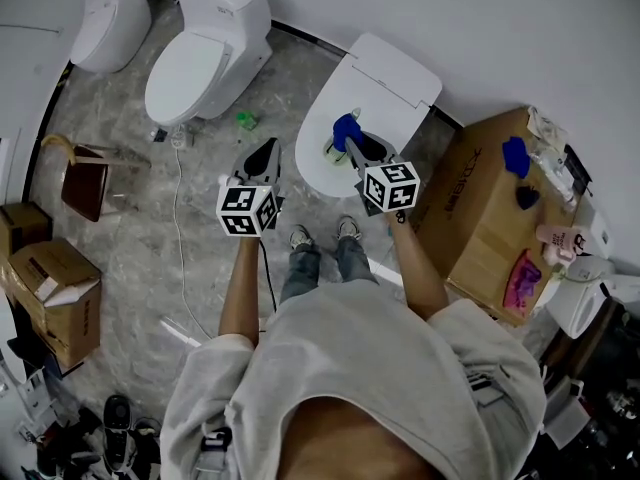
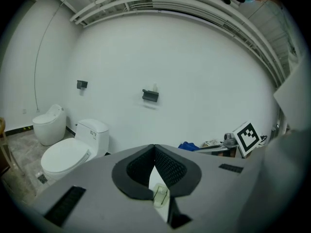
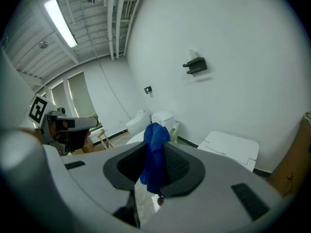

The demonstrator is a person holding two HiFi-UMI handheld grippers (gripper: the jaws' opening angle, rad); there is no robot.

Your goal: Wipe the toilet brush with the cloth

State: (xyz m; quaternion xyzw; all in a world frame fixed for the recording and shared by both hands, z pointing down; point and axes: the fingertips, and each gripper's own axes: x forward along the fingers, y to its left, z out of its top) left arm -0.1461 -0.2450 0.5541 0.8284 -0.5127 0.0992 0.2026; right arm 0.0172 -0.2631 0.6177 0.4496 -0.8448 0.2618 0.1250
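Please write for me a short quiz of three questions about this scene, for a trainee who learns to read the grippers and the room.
1. True or false: the blue cloth is clamped in the left gripper.
2. How many toilets show in the head view? A one; B two; C three.
3. Fill the gap: the left gripper's jaws are ____, with nothing between them.

Key
1. False: the right gripper is shut on it.
2. C
3. shut
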